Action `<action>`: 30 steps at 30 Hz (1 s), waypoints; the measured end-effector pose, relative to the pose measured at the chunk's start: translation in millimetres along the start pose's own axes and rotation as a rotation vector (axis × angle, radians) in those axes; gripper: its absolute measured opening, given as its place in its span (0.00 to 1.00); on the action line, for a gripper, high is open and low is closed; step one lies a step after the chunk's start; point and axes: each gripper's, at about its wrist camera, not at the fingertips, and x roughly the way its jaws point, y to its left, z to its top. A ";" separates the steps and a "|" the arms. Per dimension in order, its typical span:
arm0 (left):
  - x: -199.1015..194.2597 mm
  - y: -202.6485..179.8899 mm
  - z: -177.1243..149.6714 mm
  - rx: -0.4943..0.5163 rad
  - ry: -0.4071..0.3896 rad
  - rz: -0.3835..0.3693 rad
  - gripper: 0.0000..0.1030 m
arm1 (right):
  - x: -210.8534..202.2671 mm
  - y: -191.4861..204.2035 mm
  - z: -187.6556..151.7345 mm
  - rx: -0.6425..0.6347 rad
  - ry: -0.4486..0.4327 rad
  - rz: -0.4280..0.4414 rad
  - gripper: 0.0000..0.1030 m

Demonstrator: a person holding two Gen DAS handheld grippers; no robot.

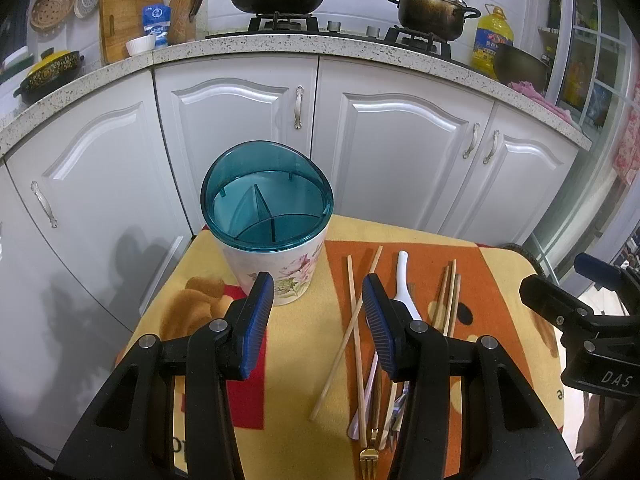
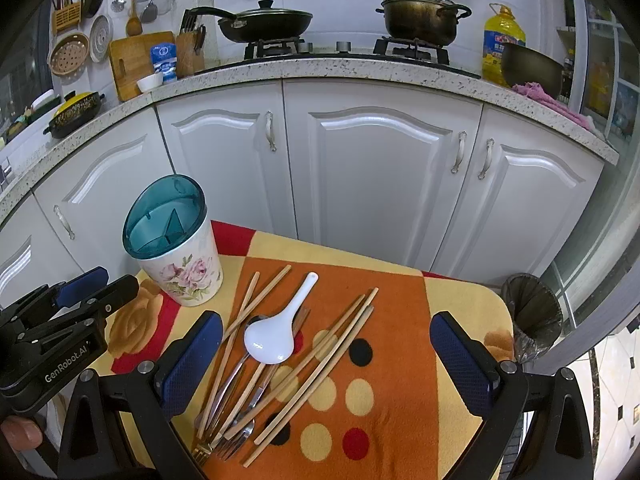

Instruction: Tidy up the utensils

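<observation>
Right wrist view: chopsticks [image 2: 320, 354], forks [image 2: 224, 442] and a white spoon [image 2: 276, 330] are lying heaped on the desk [image 2: 460, 320], right claw [image 2: 328, 364] hovering spread above them. Left claw [image 1: 318, 320] is waiting spread near the empty holder [image 1: 272, 248]. Sorting looks unstarted; next, pinching one piece.

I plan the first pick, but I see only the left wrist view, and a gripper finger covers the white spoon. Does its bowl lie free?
Observer: No. The white spoon lies bowl-up on top of metal cutlery.
Operator: Is the right gripper open?
Observer: Yes, wide open, holding nothing.
Operator: What stands further right?
Observer: A bin with a dark bag, beside the table.
</observation>
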 end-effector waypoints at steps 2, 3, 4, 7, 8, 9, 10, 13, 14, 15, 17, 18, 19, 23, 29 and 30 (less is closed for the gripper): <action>0.0 -0.1 0.0 0.000 0.000 0.001 0.44 | 0.4 0.0 -0.1 0.000 0.002 0.001 1.00; 0.3 0.2 0.0 0.000 0.001 0.001 0.44 | 0.5 0.1 -0.1 -0.001 0.003 0.001 1.00; 0.3 0.2 -0.1 -0.001 0.002 0.001 0.44 | 0.8 0.4 -0.2 -0.003 0.004 0.002 1.00; 1.1 0.0 0.5 -0.003 0.005 0.001 0.44 | 1.9 1.0 -1.0 -0.007 0.008 0.003 1.00; 1.6 0.1 0.6 -0.003 0.007 0.001 0.44 | 2.6 1.2 -1.3 -0.009 0.010 0.004 1.00; 2.1 0.0 0.5 -0.003 0.008 0.001 0.44 | 3.2 1.2 -1.5 -0.010 0.012 0.005 1.00; 2.8 0.3 0.3 -0.003 0.009 0.000 0.44 | 4.0 1.1 -1.8 -0.010 0.014 0.005 1.00; 4.4 1.6 -0.6 -0.004 0.014 -0.002 0.44 | 5.5 -0.7 -2.9 -0.004 0.017 0.006 1.00; 5.4 2.0 -1.2 -0.005 0.018 -0.005 0.44 | 6.5 -2.0 -3.4 0.001 0.018 0.005 1.00; 7.4 3.6 -1.8 -0.008 0.026 -0.010 0.44 | 8.0 -3.4 -4.0 0.003 0.023 0.004 1.00; 11.1 5.7 -3.5 -0.012 0.040 -0.014 0.44 | 11.3 -6.5 -6.1 0.009 0.033 -0.001 1.00; 13.4 6.9 -4.6 -0.014 0.048 -0.015 0.44 | 13.3 -8.4 -6.9 0.013 0.039 -0.002 1.00; 15.6 7.6 -5.8 -0.017 0.055 -0.015 0.44 | 15.3 -10.3 -8.0 0.019 0.046 -0.002 1.00; 24.8 7.7 -9.7 -0.016 0.086 -0.028 0.44 | 23.3 -17.7 -11.3 0.045 0.071 0.009 1.00; 39.3 0.9 -18.1 0.014 0.123 -0.070 0.44 | 36.4 -22.0 -16.0 0.046 0.100 0.007 0.96; 41.5 -1.0 -19.1 0.023 0.127 -0.073 0.44 | 40.4 -24.1 -17.1 0.052 0.111 0.013 0.94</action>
